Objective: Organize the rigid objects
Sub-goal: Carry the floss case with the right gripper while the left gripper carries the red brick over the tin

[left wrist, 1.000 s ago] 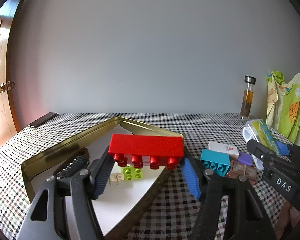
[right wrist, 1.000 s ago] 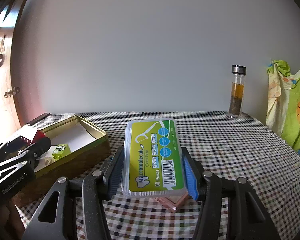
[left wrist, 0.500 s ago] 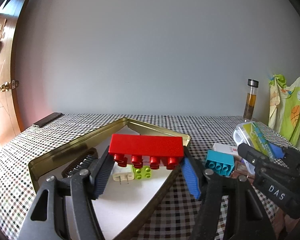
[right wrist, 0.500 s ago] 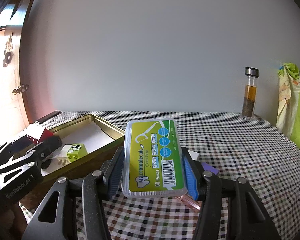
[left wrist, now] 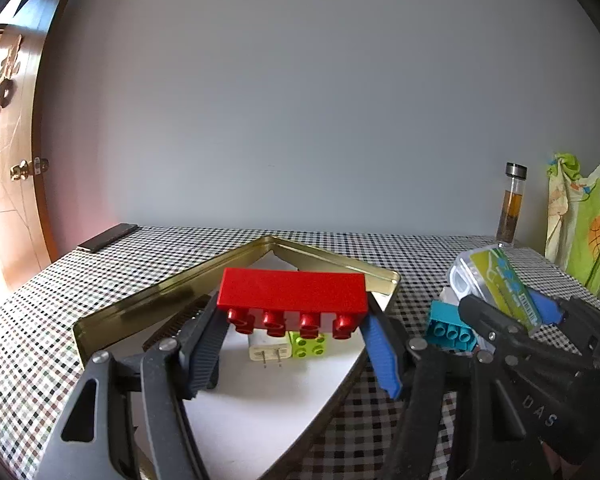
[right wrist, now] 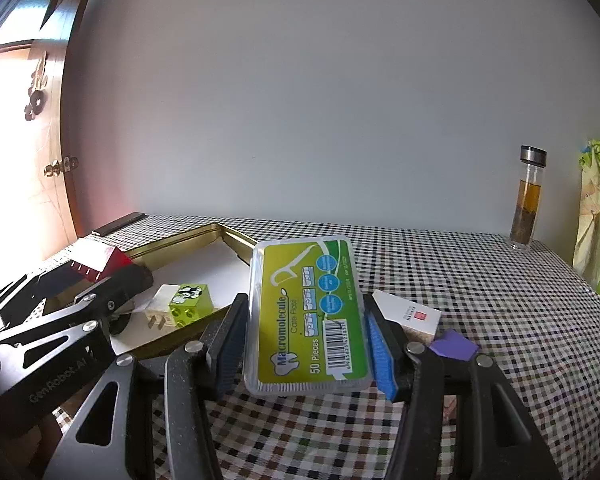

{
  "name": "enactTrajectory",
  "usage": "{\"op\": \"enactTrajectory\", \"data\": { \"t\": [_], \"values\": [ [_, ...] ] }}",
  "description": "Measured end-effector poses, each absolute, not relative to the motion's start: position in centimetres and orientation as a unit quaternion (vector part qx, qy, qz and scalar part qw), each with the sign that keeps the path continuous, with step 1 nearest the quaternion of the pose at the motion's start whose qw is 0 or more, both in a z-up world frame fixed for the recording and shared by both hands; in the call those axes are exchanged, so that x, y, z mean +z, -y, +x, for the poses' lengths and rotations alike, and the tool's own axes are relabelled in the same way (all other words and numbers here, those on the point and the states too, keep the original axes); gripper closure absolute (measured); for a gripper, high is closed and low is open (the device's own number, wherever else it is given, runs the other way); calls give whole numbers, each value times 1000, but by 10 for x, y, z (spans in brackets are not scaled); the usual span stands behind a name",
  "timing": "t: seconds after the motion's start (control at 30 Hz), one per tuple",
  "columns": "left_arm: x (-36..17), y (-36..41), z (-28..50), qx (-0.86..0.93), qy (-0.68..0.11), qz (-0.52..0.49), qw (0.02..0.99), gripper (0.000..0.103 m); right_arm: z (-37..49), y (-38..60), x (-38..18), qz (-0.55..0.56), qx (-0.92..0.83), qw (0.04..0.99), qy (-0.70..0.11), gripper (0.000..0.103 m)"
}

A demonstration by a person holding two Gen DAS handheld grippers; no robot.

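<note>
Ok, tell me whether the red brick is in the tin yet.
Not yet. The red brick is clamped in the left claw, held above the gold tin.

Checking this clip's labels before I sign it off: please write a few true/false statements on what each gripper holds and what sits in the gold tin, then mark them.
1. The left gripper holds a red building block. True.
2. The right gripper holds a teal block. False: its fingers clamp a green-labelled floss pick box; the teal block lies on the checked tablecloth.
3. A lime green block and a white plug adapter lie inside the gold tin. True.
4. The red block rests on the tin floor. False: it is held above the tin.
5. The glass bottle lies on its side. False: it stands upright near the wall.
</note>
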State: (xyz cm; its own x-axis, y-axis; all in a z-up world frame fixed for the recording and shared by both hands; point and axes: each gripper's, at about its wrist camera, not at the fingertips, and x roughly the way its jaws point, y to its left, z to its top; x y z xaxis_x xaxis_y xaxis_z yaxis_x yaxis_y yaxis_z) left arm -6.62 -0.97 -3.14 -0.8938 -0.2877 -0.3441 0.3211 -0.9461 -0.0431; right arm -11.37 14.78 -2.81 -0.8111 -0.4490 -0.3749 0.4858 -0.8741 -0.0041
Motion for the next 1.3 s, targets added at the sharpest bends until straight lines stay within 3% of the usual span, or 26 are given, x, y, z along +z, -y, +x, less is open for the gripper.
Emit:
{"op": "enactTrajectory", "data": {
  "t": [1.3],
  "values": [
    [-30,39,-50,-963,-55,167,206,38,-112,-126,-30,186,-946,258,-66,46]
  ]
}}
